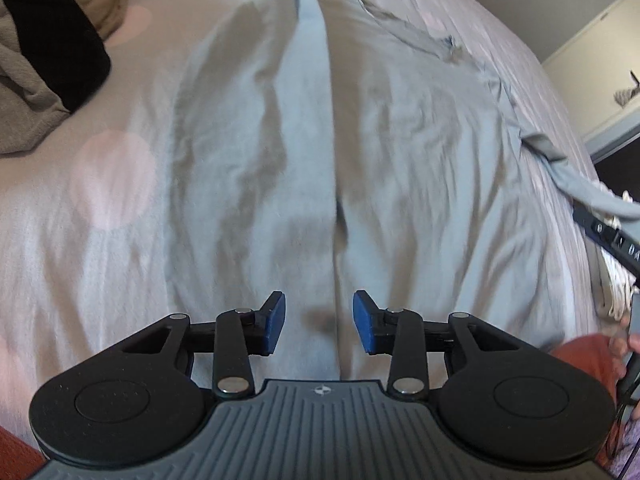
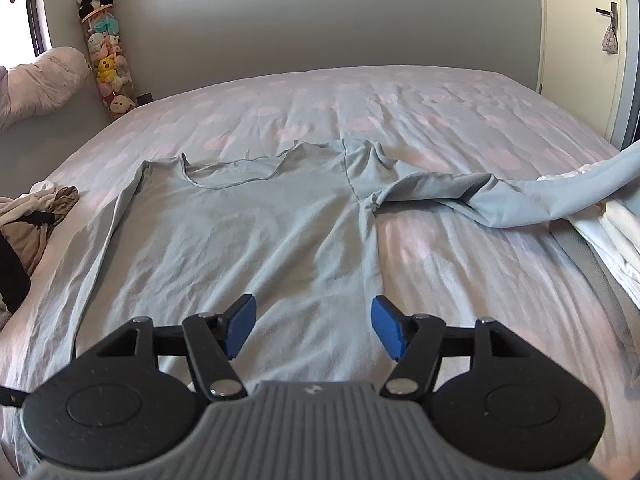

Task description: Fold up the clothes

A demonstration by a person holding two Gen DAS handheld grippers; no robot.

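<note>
A light blue long-sleeved shirt [image 2: 248, 224] lies spread flat on the bed, neckline toward the far wall. Its right sleeve [image 2: 500, 200] stretches out to the right and rises off the frame edge. In the left wrist view the shirt [image 1: 400, 140] fills the middle, with a long straight fold edge [image 1: 326, 120] running down it. My left gripper [image 1: 319, 312] hovers over the near end of that fold, open, with nothing between its blue pads. My right gripper [image 2: 314, 316] is open too, over the shirt's lower hem area beside its right side seam.
The bed sheet [image 2: 440, 120] is pale with pink dots. A pile of black and beige clothes [image 1: 44, 64] sits at the left. White folded fabric [image 2: 612, 240] lies at the right edge. A pillow [image 2: 44, 84], plush toys [image 2: 106, 56] and a door [image 2: 580, 40] stand behind.
</note>
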